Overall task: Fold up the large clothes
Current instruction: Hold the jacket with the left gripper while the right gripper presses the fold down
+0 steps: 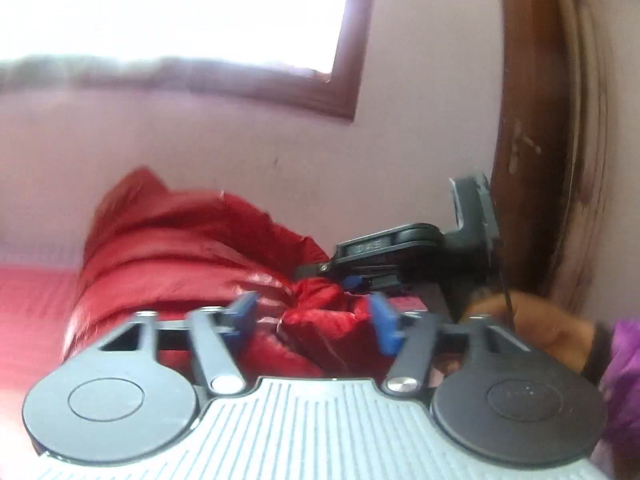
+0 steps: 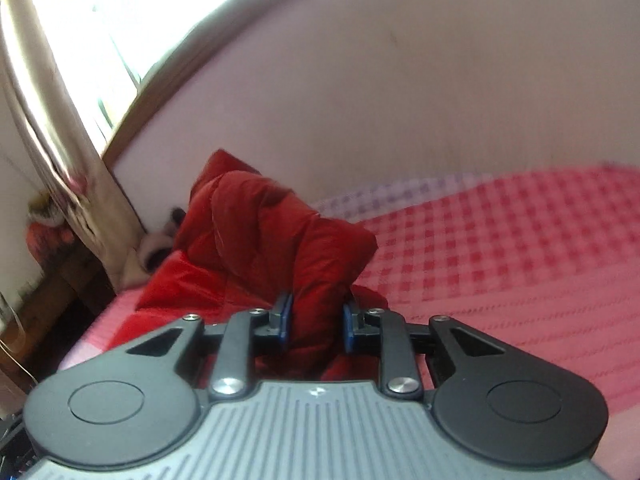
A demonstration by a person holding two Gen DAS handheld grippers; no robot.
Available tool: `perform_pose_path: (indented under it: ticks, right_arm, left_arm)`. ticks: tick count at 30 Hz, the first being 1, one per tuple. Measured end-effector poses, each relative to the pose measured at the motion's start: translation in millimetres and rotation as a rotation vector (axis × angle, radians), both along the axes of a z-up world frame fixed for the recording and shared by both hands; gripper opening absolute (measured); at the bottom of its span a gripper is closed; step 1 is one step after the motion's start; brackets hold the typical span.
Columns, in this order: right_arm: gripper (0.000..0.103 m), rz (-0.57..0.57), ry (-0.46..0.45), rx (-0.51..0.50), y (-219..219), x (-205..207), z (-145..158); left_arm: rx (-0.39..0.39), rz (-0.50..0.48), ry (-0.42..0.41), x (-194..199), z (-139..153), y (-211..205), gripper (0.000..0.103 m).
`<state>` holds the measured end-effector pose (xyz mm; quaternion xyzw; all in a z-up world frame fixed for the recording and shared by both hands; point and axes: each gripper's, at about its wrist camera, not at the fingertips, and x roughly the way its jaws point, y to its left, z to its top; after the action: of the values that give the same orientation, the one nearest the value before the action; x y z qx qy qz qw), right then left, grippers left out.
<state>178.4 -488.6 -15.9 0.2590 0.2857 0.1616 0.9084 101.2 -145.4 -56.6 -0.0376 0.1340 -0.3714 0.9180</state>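
A red puffer jacket (image 2: 256,236) lay bunched on a bed covered by a red-and-pink checked bedspread (image 2: 500,248), close to a pale wall and a wood-framed window (image 1: 224,76). The right gripper (image 2: 316,322) was clamped on a fold of the jacket – its blue pads (image 2: 285,316) pressed into the red fabric from both sides, lifting it into a peak. The left gripper (image 1: 314,312) had its blue pads further apart with crumpled red cloth between them; whether it truly gripped could not be told. A beige curtain (image 2: 60,120) hung at left.
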Motion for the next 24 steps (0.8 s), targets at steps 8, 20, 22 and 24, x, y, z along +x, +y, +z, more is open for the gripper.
perform_pose_path:
  ticks: [8,20,22,24]
  right_arm:
    - [0.024,-0.021,0.052,0.162,-28,-1,-28]
    - [0.059,-0.029,-0.021,-0.249,5,-7,27]
    - [0.061,-0.042,-0.044,-0.293,13,-4,31]
    - [0.061,-0.073,-0.094,-0.371,24,-5,42]
  left_arm:
    - [0.153,-0.147,-0.094,-9,-5,-42,0.037]
    - [0.179,-0.168,-0.026,11,-36,-50,0.038]
    - [0.183,-0.166,-0.025,9,-37,-48,0.038]
    - [0.186,-0.169,-0.024,12,-36,-57,0.038]
